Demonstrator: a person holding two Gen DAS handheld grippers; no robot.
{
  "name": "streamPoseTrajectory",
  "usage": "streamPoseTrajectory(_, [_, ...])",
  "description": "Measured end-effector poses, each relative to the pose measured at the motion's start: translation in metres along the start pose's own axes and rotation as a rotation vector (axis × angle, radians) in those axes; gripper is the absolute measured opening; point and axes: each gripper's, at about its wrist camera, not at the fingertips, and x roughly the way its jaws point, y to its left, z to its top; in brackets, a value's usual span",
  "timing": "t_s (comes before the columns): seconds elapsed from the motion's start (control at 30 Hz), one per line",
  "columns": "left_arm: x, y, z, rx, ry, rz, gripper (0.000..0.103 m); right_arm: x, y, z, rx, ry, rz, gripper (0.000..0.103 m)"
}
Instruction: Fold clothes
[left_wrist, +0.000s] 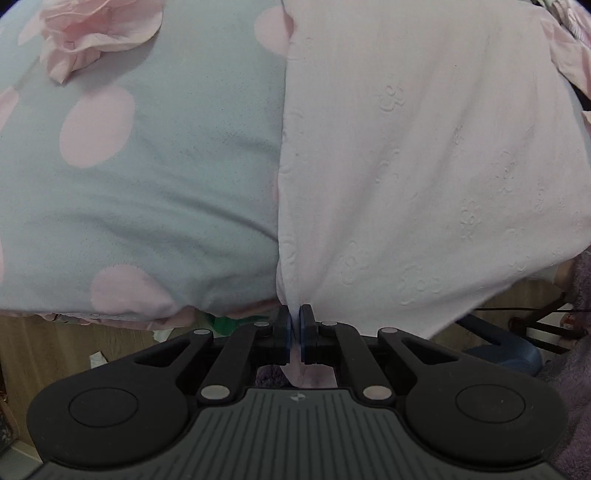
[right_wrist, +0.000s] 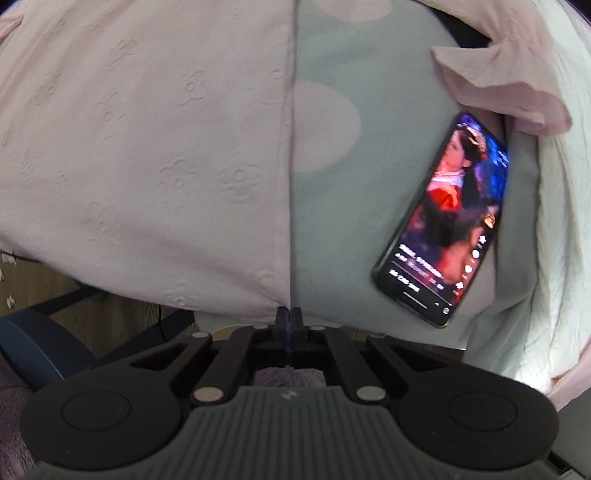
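Note:
A pale pink garment (left_wrist: 424, 166) embossed with small flowers lies spread over a grey-green bedspread (left_wrist: 166, 184) with pink dots. Its left edge runs straight down to my left gripper (left_wrist: 295, 325), which is shut on the near corner; a fold of pink cloth shows between and behind the blue pads. In the right wrist view the same garment (right_wrist: 147, 147) fills the left half. Its right hem drops to my right gripper (right_wrist: 290, 317), whose fingers are pressed together on that corner at the bed's front edge.
A lit phone (right_wrist: 454, 221) lies on the bedspread (right_wrist: 332, 221) right of the garment. Crumpled pink cloths (left_wrist: 85, 37) (right_wrist: 498, 81) lie farther back. Below the bed edge are wooden floor (left_wrist: 55, 350), a blue chair base (left_wrist: 509, 350) (right_wrist: 37, 343) and purple fuzzy fabric (left_wrist: 576, 369).

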Motion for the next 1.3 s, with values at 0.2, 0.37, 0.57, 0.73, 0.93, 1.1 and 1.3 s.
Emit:
streamPoseTrajectory(0.2, [-0.004,0.002,0.000,-0.007,-0.001,0.070,0.019,-0.002,0.001,-0.009,-0.017,0.004,-0.016,0.000])
streamPoseTrajectory(0.37, [-0.027,-0.009,-0.003,0.033,-0.110,0.147,0.040,-0.018,-0.004,-0.014,0.014,-0.062,-0.017,0.006])
streamPoseTrajectory(0.57, [-0.051,-0.024,0.001,0.049,-0.275,0.065,0.042,-0.039,-0.006,-0.009,0.048,-0.216,0.041,0.026])
streamPoseTrajectory(0.73, [-0.061,-0.045,0.020,0.050,-0.364,0.021,0.042,-0.052,-0.004,0.013,0.048,-0.292,0.019,0.031])
streamPoseTrajectory(0.93, [-0.073,-0.060,0.058,0.058,-0.409,-0.014,0.042,-0.074,-0.054,0.047,0.228,-0.407,-0.035,0.036])
streamPoseTrajectory(1.1, [-0.086,-0.074,0.093,0.051,-0.441,-0.048,0.044,-0.083,-0.105,0.063,0.365,-0.475,-0.125,0.038])
streamPoseTrajectory(1.3, [-0.081,-0.086,0.134,0.045,-0.460,-0.060,0.045,-0.070,-0.141,0.081,0.433,-0.500,-0.169,0.057])
